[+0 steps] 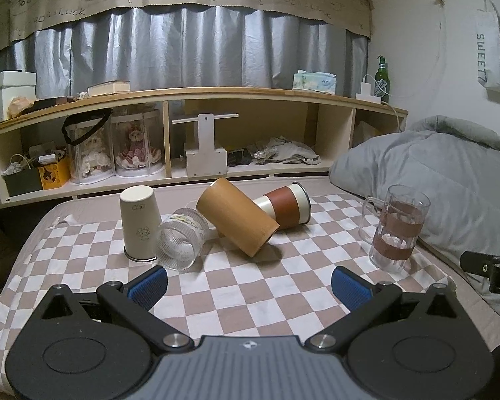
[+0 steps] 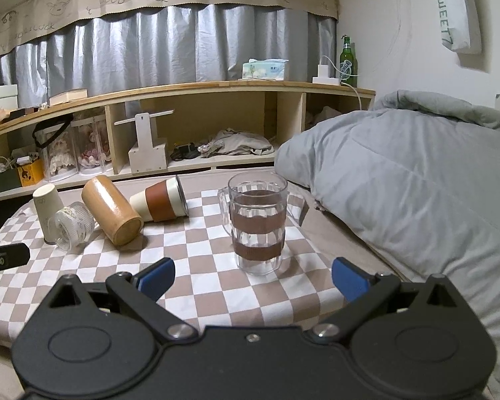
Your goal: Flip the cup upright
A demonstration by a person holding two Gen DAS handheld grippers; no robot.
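Observation:
On the checked cloth (image 1: 236, 286) a white paper cup (image 1: 139, 226) stands upside down. A ribbed clear glass (image 1: 180, 240) lies on its side, mouth toward me. A tan wooden cup (image 1: 238, 216) lies tilted, and a white cup with a brown sleeve (image 1: 285, 207) lies on its side behind it. A clear glass mug (image 1: 396, 228) with brown bands stands upright at the right; it is close ahead in the right wrist view (image 2: 257, 223). My left gripper (image 1: 248, 283) is open and empty, short of the cups. My right gripper (image 2: 253, 276) is open and empty, just before the mug.
A grey duvet (image 2: 416, 180) is piled along the right side of the bed. A wooden shelf (image 1: 196, 140) with boxes, dolls and clothes runs behind the cloth. The right gripper's body (image 1: 493, 270) shows at the left view's right edge.

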